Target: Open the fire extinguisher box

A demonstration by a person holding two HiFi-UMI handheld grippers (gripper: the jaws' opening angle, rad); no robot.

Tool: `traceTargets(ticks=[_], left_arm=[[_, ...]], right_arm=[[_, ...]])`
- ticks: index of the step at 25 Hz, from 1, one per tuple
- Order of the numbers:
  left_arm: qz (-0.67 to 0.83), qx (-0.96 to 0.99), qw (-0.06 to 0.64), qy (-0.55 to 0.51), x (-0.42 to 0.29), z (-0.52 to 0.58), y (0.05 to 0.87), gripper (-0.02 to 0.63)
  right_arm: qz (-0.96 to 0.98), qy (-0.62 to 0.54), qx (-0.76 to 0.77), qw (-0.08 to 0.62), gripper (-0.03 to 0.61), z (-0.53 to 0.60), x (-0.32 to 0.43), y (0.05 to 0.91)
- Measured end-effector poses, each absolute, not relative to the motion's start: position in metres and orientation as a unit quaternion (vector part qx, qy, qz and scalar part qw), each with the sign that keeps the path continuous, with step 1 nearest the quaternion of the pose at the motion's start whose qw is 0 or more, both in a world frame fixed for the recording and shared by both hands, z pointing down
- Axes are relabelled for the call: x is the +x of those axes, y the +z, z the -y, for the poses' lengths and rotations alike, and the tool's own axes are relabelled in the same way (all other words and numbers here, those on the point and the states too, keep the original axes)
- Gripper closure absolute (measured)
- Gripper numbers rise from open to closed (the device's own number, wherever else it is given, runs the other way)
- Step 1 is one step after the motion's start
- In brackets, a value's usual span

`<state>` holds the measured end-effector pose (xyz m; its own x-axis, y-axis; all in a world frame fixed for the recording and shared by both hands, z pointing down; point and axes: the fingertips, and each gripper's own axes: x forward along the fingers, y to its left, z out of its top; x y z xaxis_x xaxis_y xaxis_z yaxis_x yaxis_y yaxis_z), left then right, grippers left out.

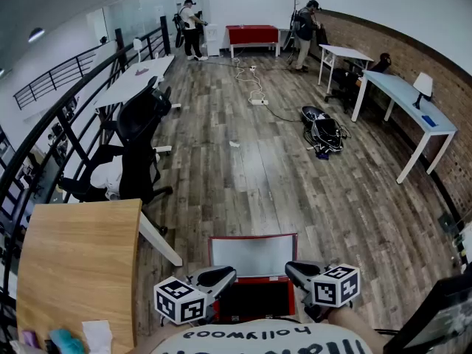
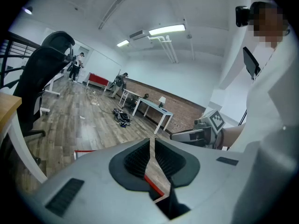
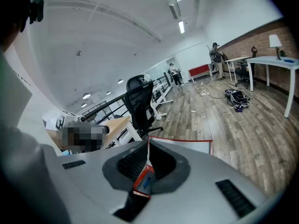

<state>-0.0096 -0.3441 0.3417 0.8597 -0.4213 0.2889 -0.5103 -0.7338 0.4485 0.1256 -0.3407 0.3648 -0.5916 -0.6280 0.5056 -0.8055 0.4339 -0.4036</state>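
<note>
Reading "hollywood", a shirt (image 1: 265,339) shows beside the fire extinguisher box (image 1: 254,255).

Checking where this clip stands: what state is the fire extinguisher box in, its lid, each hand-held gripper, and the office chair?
Fire extinguisher box: open, dark inside showing.
Lid: raised, standing at the box's far edge.
Left hand-held gripper: shut, nothing held.
Right hand-held gripper: shut, nothing held.
Office chair: empty, nobody sitting.

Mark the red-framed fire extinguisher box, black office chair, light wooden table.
red-framed fire extinguisher box (image 1: 253,255): head view, white panel.
black office chair (image 1: 138,124): head view, backrest.
light wooden table (image 1: 74,257): head view, bare top.
</note>
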Motion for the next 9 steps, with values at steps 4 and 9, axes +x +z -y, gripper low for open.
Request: traceTargets(ticks=[4, 9], left_arm=[[0.254, 0.925, 0.269, 0.081, -0.0098, 0.3431, 0.3427, 0.577], [0.256, 0.924, 0.272, 0.079, -0.0119, 0.3437, 0.3441, 0.577]], right_arm=[[0.835, 0.316, 0.428, 0.143, 0.558, 0.3401, 0.1262, 0.3665], [0.835, 0.319, 0.424, 0.146, 0.558, 0.3400, 0.1233, 0.3701]])
